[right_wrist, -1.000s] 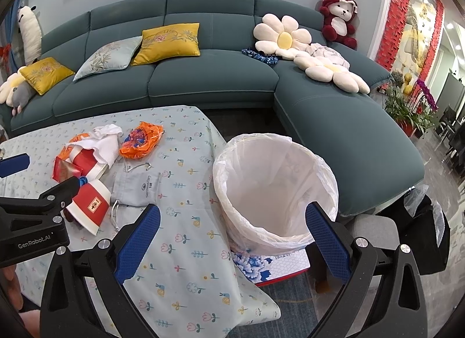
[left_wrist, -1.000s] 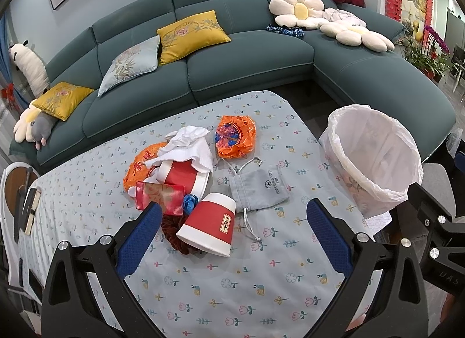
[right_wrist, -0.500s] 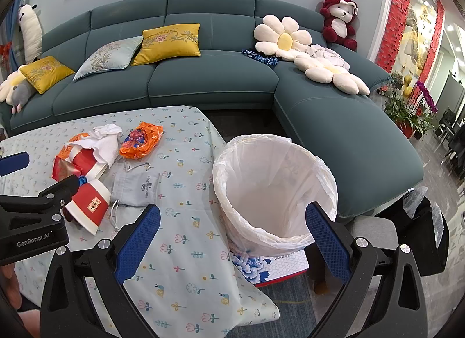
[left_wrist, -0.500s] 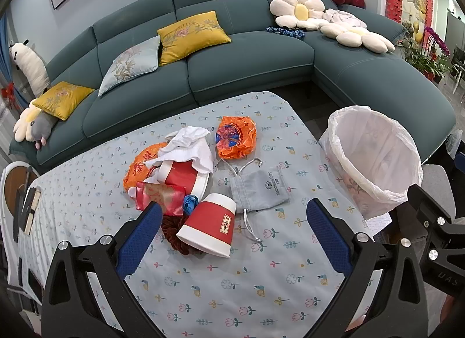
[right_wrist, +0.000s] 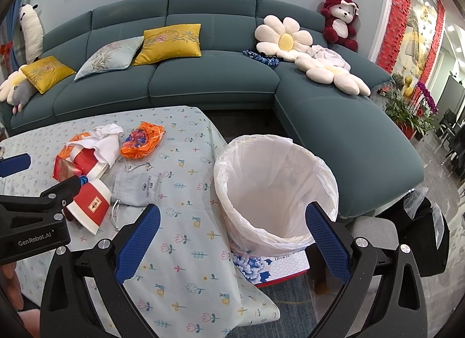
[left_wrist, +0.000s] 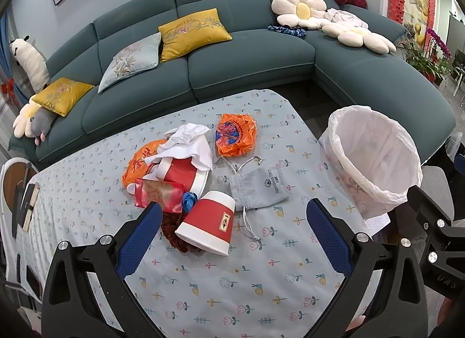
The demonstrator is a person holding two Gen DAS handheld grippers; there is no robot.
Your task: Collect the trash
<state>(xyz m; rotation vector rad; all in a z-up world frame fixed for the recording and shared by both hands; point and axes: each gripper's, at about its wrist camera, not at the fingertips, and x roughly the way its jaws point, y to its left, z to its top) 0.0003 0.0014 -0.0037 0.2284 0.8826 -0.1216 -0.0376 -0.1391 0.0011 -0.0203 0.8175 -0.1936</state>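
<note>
"GenRobot.AI" on left gripper (right_wrist: 35,215) body; "UAS" on right gripper (left_wrist: 436,262) body; pouch (left_wrist: 258,188) print unreadable.

Black claw (left_wrist: 232,231) frames, blue textured pads (left_wrist: 139,239), silver screws

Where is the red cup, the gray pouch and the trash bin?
red cup (left_wrist: 207,223), left wrist view, on its red side.
gray pouch (left_wrist: 260,188), left wrist view, on its cloth middle.
trash bin (right_wrist: 276,189), right wrist view, on its inner liner.

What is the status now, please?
Both tongs open, left and right, holding nothing. Trash pile untouched on table. Lined bin beside table, unobstructed.
</note>
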